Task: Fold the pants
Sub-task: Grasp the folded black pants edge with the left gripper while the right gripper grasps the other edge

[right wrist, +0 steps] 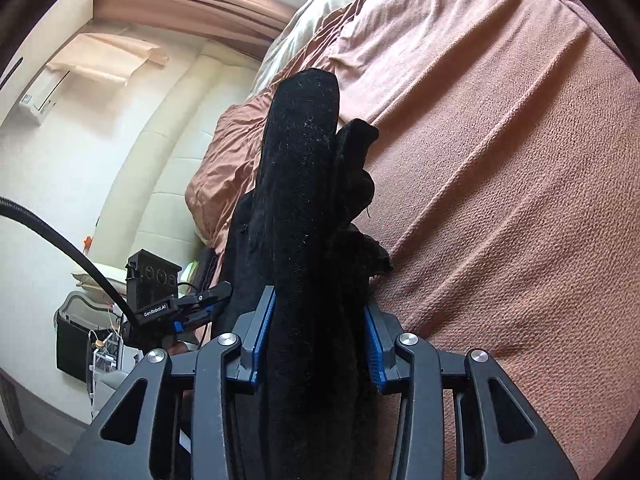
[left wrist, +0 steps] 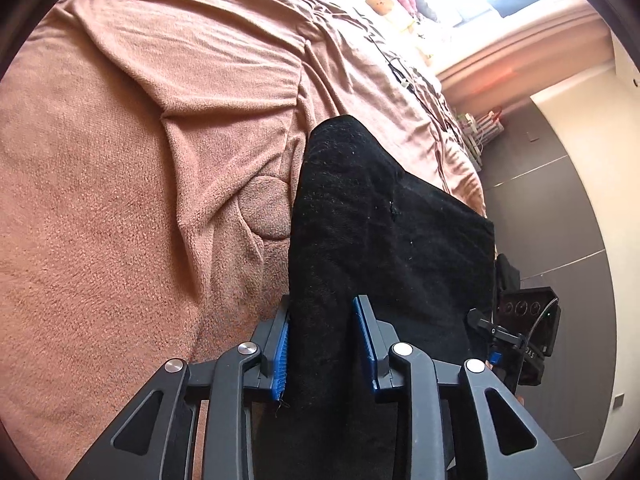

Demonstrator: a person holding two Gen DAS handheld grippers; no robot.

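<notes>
The black pants (left wrist: 380, 220) lie bunched along the edge of a bed covered by a pinkish-brown blanket (left wrist: 120, 200). In the left wrist view, my left gripper (left wrist: 322, 300) is shut on a fold of the pants, and black cloth fills the gap between its blue pads. In the right wrist view, my right gripper (right wrist: 319, 298) is shut on another thick bunch of the pants (right wrist: 304, 152), which rises in a rolled ridge ahead of its fingers. The two grippers sit close together at the same bed edge.
The blanket (right wrist: 500, 200) spreads wide on the side away from the bed edge. Dark floor tiles (left wrist: 560, 208) lie beyond the edge. The other gripper's camera housing (right wrist: 154, 280) and a black hose (right wrist: 60, 240) are close by. Clutter lies at the bed's far end (left wrist: 400, 0).
</notes>
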